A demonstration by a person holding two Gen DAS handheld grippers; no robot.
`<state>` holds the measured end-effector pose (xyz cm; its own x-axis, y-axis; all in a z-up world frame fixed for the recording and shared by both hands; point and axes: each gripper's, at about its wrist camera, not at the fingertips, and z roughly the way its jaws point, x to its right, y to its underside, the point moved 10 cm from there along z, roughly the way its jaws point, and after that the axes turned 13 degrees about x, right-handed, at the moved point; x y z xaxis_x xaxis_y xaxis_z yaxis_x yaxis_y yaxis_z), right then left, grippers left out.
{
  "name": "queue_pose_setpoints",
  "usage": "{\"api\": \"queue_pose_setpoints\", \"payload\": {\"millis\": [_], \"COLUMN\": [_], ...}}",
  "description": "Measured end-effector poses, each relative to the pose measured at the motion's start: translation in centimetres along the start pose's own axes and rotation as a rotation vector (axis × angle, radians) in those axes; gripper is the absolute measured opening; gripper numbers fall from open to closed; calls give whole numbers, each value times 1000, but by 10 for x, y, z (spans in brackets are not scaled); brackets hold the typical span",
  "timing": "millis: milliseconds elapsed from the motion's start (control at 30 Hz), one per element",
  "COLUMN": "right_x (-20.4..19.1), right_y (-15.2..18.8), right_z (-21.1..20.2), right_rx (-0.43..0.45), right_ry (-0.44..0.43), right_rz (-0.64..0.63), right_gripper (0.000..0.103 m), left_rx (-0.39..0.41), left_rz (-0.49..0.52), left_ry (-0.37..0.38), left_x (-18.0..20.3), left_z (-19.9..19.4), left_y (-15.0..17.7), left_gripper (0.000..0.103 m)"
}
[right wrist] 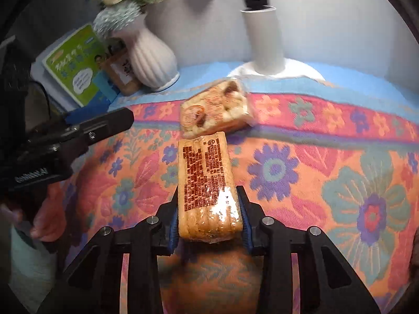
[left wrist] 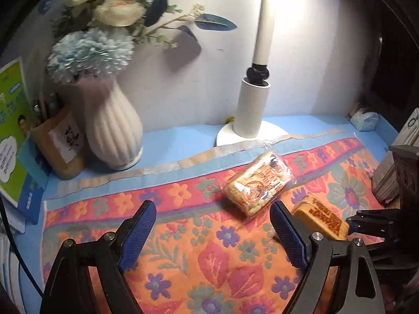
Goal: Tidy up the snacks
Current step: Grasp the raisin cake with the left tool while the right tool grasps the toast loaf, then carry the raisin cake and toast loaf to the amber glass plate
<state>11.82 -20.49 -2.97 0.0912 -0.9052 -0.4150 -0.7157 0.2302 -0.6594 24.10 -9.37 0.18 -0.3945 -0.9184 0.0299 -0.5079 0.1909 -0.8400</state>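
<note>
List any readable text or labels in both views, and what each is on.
None can be quoted with confidence.
Held snack: dense dark-red print, too small to read.
Snack on the cloth: red characters and a round logo, blurred.
Green book: white title and speech bubble, illegible.
Brown holder: white label with a plant drawing, no words.
Left gripper: pale lettering on the body, blurred.

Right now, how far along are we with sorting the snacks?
Early. Done: nothing looks put away yet; no box or tray for snacks is in view. In hand: the right claw is shut on one wrapped snack bar, held above the floral cloth. Left: a second snack lies loose on the cloth near the lamp, and the left claw is open and empty.
</note>
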Motion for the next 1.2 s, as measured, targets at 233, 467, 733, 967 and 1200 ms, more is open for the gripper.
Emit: {"api": "queue_pose_setpoints", "payload": {"millis": [233, 467, 733, 967, 1200], "right_x": [50, 48, 29, 34, 41], "right_y": [-2, 2, 5, 8, 2], "right_z": [-18, -29, -20, -2, -13], "right_rx": [26, 106, 142, 111, 176], "right_ry": [-39, -19, 98, 214, 249], "right_rz": [287, 166, -80, -150, -151], "right_gripper": [53, 60, 80, 81, 56], "left_rx": [-23, -8, -32, -50, -78], "left_rz": [147, 201, 301, 197, 143], "left_ry": [53, 201, 163, 93, -39], "left_x": [32, 64, 66, 44, 32], "left_z": [60, 65, 78, 48, -11], "left_y": [-6, -6, 15, 20, 50], "left_gripper": [87, 89, 53, 49, 47]}}
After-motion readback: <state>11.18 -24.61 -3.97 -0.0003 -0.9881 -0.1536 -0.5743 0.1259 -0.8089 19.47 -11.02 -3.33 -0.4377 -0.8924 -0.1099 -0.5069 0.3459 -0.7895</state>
